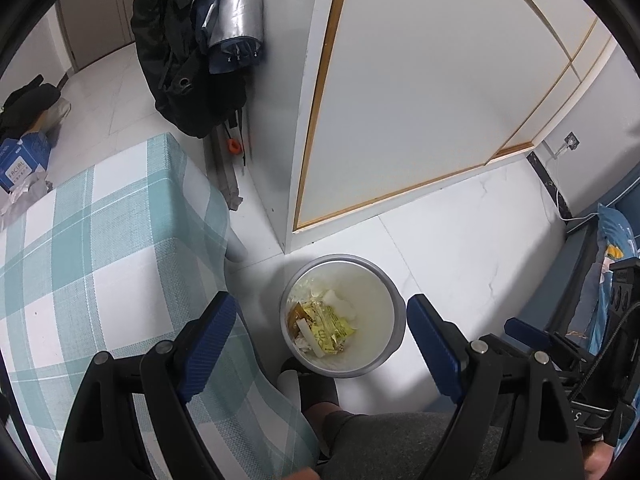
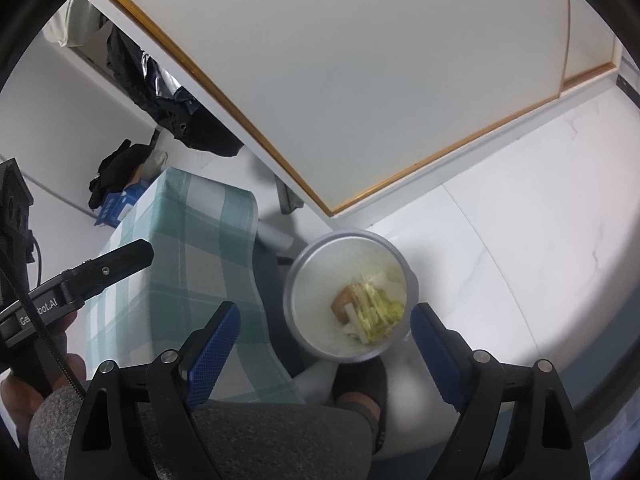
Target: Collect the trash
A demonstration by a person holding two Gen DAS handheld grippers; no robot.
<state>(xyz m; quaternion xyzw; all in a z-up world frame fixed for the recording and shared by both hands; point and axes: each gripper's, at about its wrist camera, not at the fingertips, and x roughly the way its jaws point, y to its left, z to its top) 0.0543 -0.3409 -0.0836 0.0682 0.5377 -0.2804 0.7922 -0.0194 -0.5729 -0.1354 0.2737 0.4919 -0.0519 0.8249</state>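
Two open grippers, nothing held. Left wrist view: left gripper [image 1: 322,324] spread wide and empty, tilted steeply down over the trash bin [image 1: 394,312] on the floor [image 1: 480,248] beside the checked tablecloth [image 1: 100,248]; yellow wrappers [image 1: 328,326] and white scraps already inside, table edge bare, so collecting looks largely done. Right wrist view: right gripper [image 2: 324,334] likewise spread and empty, angled down above the same bin [image 2: 298,280], just above a grey-clad knee [image 2: 256,432] and dark slipper [image 2: 360,384]; left tool alongside.
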